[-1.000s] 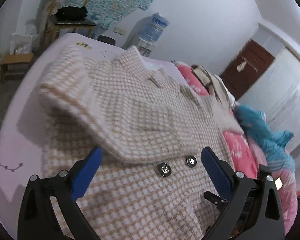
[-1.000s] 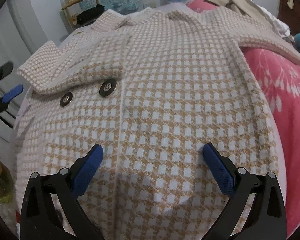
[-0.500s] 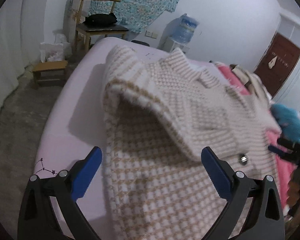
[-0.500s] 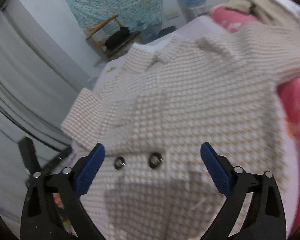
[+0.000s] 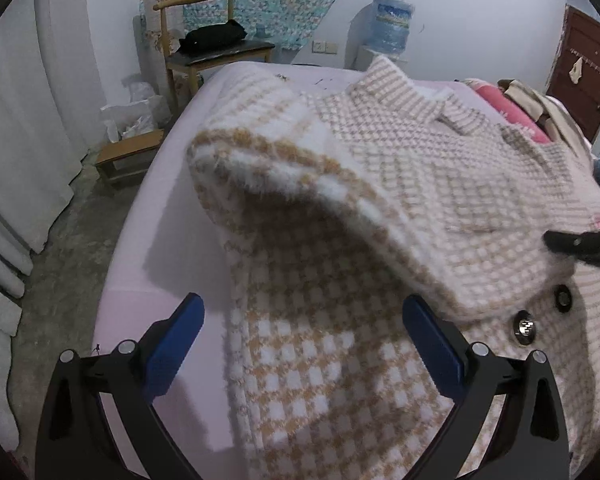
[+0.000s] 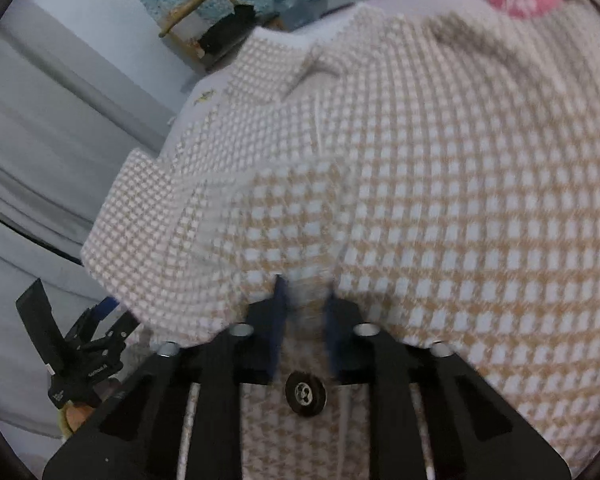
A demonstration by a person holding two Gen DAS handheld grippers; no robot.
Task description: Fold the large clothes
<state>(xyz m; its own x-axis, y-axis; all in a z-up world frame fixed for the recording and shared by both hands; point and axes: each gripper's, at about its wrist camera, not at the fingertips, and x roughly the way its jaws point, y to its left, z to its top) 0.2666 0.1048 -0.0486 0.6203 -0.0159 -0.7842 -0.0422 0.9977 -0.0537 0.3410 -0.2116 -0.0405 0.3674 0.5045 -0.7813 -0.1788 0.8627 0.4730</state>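
Right claw point(image 6: 304, 312) just closed, now pinching checked coat point(image 6: 440, 200) (near button), left claw point(image 5: 304, 344) spread

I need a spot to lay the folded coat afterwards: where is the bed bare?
Bare lilac sheet runs along the bed edge, between the checked beige-and-white woolly coat and the concrete floor. The far side is crowded with the pink patterned quilt and heaped clothes.
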